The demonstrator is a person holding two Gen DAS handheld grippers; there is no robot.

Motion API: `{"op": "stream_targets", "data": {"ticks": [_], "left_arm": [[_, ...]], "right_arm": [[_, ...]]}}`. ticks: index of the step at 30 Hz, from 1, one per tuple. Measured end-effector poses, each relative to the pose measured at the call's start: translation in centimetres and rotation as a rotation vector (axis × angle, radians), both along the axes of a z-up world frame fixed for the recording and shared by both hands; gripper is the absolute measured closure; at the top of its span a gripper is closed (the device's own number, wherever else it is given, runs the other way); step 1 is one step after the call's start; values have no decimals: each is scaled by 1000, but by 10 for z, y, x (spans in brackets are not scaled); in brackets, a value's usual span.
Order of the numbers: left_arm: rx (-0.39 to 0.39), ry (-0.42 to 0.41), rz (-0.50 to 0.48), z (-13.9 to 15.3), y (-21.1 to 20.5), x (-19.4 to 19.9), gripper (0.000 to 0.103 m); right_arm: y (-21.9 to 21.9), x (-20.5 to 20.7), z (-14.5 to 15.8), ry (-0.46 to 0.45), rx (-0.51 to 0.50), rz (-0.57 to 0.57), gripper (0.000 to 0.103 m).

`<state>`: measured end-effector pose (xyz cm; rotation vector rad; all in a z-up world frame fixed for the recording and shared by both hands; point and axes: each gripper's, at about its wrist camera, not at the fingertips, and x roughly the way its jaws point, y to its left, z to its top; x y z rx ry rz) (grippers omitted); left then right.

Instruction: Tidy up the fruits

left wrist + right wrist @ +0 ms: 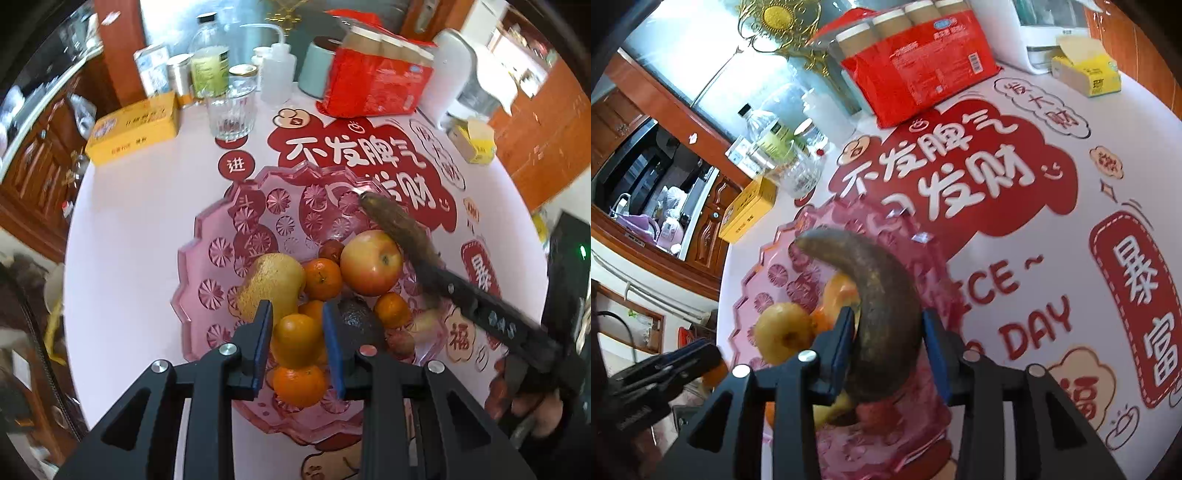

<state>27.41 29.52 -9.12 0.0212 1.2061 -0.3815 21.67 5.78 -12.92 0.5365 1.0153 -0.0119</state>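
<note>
- Because the task is to gather fruit, both hand-held grippers hang over a pink cut-glass fruit tray (207, 266) on a white table (129, 206) printed with red lettering.
- The left gripper (297, 332) is clamped on a small orange mandarin (297, 339), its blue pads pressing the fruit from both sides, pointing steeply down over the near end of the tray (probably so the fruit can be set among the others).
- The right gripper (888, 350) reaches in from the right with a dark, badly over-ripe banana (882, 302) between its jaws. The banana touches the left pad, while a thin gap shows at the right pad, so the grip looks loose or just being let go; I cannot tell for certain.
- The banana curves up and away over the tray, its tip above the far half, likely held there to land on free glass.
- The banana's skin is brown-black, dull and mottled, with a paler, greyish tip; it will probably be soft.
- Already in the tray: a yellow pear (269, 284), a red-yellow apple (371, 262), several more mandarins and a dark avocado (354, 317), clustered at the near side.
- Behind the tray stand a drinking glass (231, 114), a yellow box (135, 129) and a red pack (373, 81).
</note>
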Motion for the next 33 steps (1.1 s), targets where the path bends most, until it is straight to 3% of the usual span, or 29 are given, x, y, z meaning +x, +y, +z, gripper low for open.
{"op": "stream_targets", "data": {"ticks": [4,8,13,15,16,20,23,26,29,33], "left_arm": [[-33,-27,43,-4,4,-9,67],[-76,-52,94,-3,10,-32,46],[-112,-83,181,-4,16,-73,44],[-148,-124,252,-5,19,-100,24],[-154,-133,267,-5,19,-111,21],[-123,-141,325,-9,6,-161,21],[-126,-133,359,-6,-6,-194,21],[-110,-159,401,6,-30,-225,20],[-113,-193,418,21,-50,-246,18],[-133,-204,452,38,-80,-271,16]], "right_arm": [[12,-13,11,-15,-30,47,55],[16,-33,18,-11,-58,86,48],[12,-64,21,-5,-92,158,47],[9,-76,22,-15,-112,197,47],[7,-85,23,-21,-125,218,47],[-8,-111,28,-23,-130,261,44],[-24,-132,40,-46,-162,323,32],[-44,-154,54,-45,-210,400,25],[-74,-174,70,2,-180,435,14],[-106,-205,90,-23,-238,445,12]]}}
